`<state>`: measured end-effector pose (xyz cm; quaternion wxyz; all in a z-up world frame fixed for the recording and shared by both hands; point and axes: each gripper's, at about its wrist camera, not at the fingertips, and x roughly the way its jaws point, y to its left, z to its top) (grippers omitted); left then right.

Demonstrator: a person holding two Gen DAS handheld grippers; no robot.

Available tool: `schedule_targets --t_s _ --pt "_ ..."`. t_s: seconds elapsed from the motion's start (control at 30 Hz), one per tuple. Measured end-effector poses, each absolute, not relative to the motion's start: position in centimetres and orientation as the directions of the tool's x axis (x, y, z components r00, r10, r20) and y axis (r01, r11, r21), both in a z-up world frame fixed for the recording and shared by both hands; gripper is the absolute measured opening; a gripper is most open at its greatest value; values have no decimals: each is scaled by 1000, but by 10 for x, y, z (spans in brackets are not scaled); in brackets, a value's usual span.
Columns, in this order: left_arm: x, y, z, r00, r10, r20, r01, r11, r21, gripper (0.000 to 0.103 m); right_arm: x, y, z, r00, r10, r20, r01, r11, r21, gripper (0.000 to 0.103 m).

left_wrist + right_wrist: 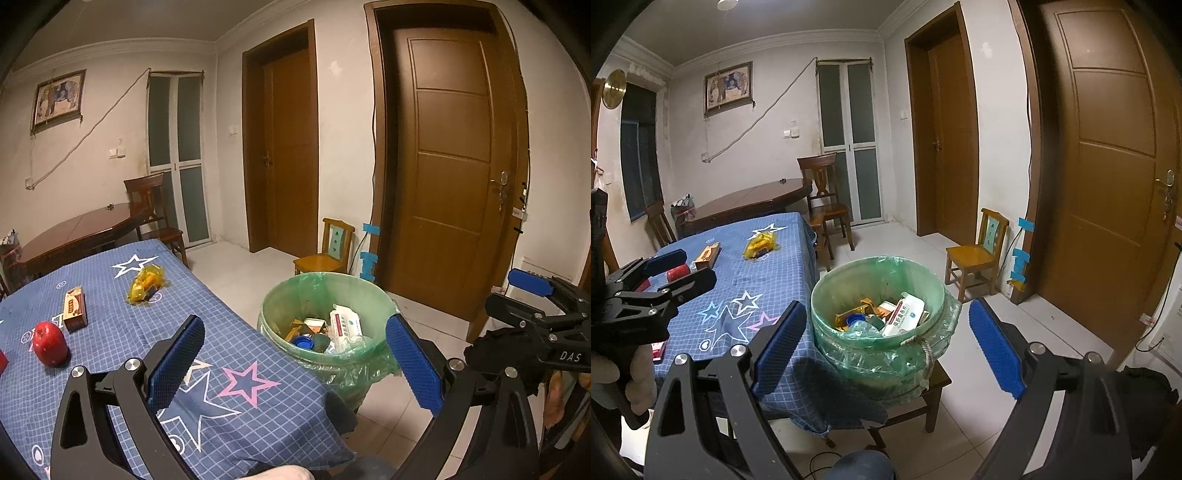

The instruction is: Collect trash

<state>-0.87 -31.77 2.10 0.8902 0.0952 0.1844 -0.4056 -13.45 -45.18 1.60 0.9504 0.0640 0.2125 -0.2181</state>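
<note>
Both grippers hang w/ jaws spread wide, nothing between the pads. Left gripper [295,369] sits over the near right corner of the table [258,406], which wears a blue checked cloth w/ star prints; its blue pads frame the table edge and the bin beyond. Right gripper [886,347] hovers just right of that, aimed at the bin, also released and empty. A hand [635,376] at the left edge of the right view grips the left tool's handle.

Bin [325,284] is a green-lined bucket, just right of the table, standing on a low dark stool [938,376]. Inside: a white pack [345,323] w/ blue print, a blue cap [304,341], yellow-brown scraps and clear wrap.

Still on the cloth, toward the far side: a crumpled yellow wrapper [146,282], approx mid-table. Left of it, a small orange-brown box [75,308]. Nearer and further left, a red apple [50,343], close to the box but apart from it.

Background: small wooden chair [327,251] by the wall behind the bin, brown doors [454,166] at right.
</note>
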Motion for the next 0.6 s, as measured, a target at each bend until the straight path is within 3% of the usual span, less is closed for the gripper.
schedule_targets --t_s 0.6 --pt "-2 -326 10 609 -665 -433 750 660 43 98 -132 -450 16 810 -387 -440 444 896 28 86"
